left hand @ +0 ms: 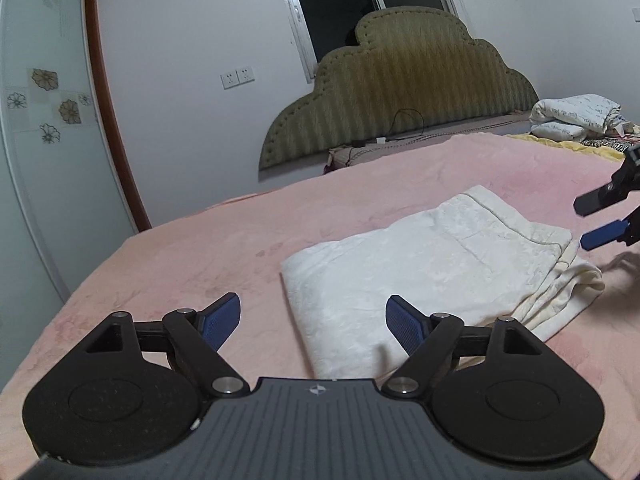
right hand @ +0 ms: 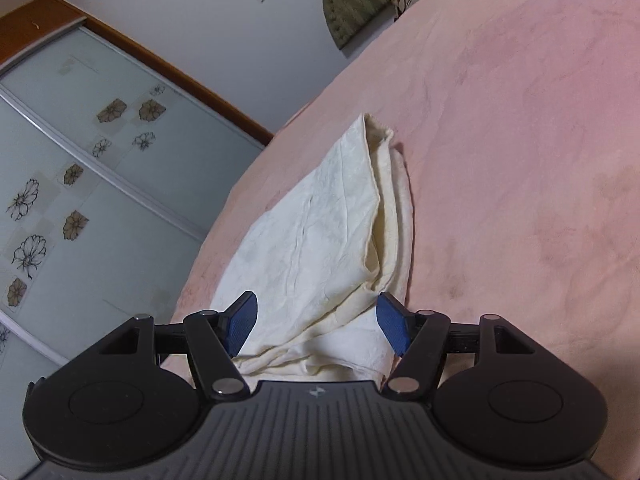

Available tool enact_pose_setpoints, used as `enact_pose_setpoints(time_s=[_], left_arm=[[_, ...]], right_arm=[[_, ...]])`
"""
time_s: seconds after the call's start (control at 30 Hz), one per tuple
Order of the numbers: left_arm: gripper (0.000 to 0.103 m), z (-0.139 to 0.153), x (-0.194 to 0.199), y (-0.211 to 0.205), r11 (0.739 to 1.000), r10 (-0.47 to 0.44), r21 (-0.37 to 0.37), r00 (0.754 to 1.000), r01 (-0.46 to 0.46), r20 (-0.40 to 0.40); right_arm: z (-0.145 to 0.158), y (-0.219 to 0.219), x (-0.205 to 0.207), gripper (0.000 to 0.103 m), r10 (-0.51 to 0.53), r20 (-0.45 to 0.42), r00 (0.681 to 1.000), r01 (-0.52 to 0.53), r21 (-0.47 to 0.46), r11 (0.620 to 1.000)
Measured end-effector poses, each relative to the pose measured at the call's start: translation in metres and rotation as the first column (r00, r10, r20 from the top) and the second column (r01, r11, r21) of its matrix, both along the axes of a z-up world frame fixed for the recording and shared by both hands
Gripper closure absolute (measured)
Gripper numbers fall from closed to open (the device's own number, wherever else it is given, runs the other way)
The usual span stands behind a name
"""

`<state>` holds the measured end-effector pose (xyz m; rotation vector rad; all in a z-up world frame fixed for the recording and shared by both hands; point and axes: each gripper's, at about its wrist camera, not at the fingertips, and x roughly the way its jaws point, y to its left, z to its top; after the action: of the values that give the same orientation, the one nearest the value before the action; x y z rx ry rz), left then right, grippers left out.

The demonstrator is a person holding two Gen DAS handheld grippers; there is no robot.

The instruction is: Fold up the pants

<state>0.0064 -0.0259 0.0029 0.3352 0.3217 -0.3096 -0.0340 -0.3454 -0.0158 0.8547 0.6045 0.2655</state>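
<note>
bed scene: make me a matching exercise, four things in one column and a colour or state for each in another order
Things:
1. pants
2. blanket
3. headboard
4. left gripper

Colour or state:
A. olive green, scalloped top
B. open, nothing between its pads
C. cream, folded in layers
D. pink, spread over the bed

Pairs: 1-C, 2-D, 3-A, 4-B

Your left gripper [left hand: 313, 322] wide open with nothing in it, folded cream pants [left hand: 436, 272] flat on the pink blanket [left hand: 200, 256] just ahead, your right gripper [left hand: 591, 222] open beside their far end, green headboard [left hand: 400, 92] behind.
</note>
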Motion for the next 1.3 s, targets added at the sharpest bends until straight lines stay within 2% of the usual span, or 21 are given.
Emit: enact_pose_setpoints(time_s=[0.1,0.17,0.3,0.5,0.6,0.73,0.83,0.93,1.0,1.03,1.1,1.13,1.2,1.23,1.3], left_arm=[[0.020,-0.006,0.019,-0.008,1.000,-0.009,-0.030,0.998,0.007,-0.061],[0.020,-0.010,0.027,-0.012,0.999,-0.010,-0.043,0.996,0.006,-0.091],[0.020,-0.023,0.037,-0.017,1.000,0.018,0.001,0.994,-0.018,-0.109],[0.018,-0.030,0.039,-0.013,1.000,0.019,-0.001,0.992,-0.019,-0.128],[0.018,-0.028,0.038,-0.011,1.000,0.022,0.008,0.993,-0.021,-0.118],[0.016,-0.029,0.043,-0.002,0.999,0.033,-0.009,0.988,-0.035,-0.148],[0.016,-0.030,0.044,0.006,0.999,0.033,-0.017,0.987,-0.036,-0.159],[0.017,-0.028,0.045,0.014,0.999,0.032,-0.038,0.984,-0.039,-0.176],[0.018,-0.022,0.043,0.020,0.998,0.025,-0.058,0.984,-0.035,-0.175],[0.018,-0.019,0.043,0.022,0.997,0.024,-0.068,0.986,-0.036,-0.167],[0.018,-0.011,0.045,0.023,0.994,0.032,-0.095,0.988,-0.047,-0.151],[0.018,-0.008,0.049,0.022,0.992,0.035,-0.111,0.988,-0.053,-0.152],[0.017,-0.004,0.058,0.017,0.990,0.032,-0.132,0.984,-0.056,-0.177],[0.014,-0.007,0.062,0.013,0.992,0.022,-0.121,0.980,-0.047,-0.197],[0.013,-0.021,0.068,0.001,1.000,0.009,-0.018,0.967,-0.014,-0.256]], right_arm=[[0.000,0.000,0.001,0.037,0.013,0.005,1.000,-0.013,0.043,0.999],[-0.005,0.005,0.006,0.036,0.025,-0.019,1.000,-0.024,0.037,0.999],[-0.015,0.008,0.012,0.036,0.003,-0.051,0.999,-0.001,0.044,0.999],[-0.025,0.004,0.031,0.038,-0.084,-0.028,0.996,0.085,0.065,0.994],[-0.032,0.008,0.042,0.080,-0.117,-0.067,0.991,0.120,0.034,0.992],[-0.024,0.008,0.027,0.087,-0.123,-0.037,0.992,0.124,0.029,0.992],[-0.014,0.008,0.013,0.088,-0.111,-0.023,0.994,0.111,0.014,0.994],[-0.022,0.003,0.014,0.085,-0.087,-0.091,0.992,0.085,-0.026,0.996],[-0.023,0.000,0.011,0.085,-0.083,-0.097,0.992,0.081,-0.022,0.996],[-0.017,0.000,0.009,0.085,-0.092,-0.083,0.992,0.087,-0.054,0.995],[0.006,0.008,0.006,0.084,-0.143,-0.023,0.989,0.135,-0.217,0.967],[0.016,0.015,0.007,0.084,-0.134,0.011,0.991,0.131,-0.281,0.951],[0.028,0.028,0.015,0.084,-0.075,0.049,0.996,0.087,-0.324,0.942],[0.029,0.035,0.022,0.081,-0.044,0.053,0.998,0.059,-0.328,0.943],[0.021,0.049,0.037,0.076,0.022,0.011,1.000,-0.016,-0.354,0.935]])
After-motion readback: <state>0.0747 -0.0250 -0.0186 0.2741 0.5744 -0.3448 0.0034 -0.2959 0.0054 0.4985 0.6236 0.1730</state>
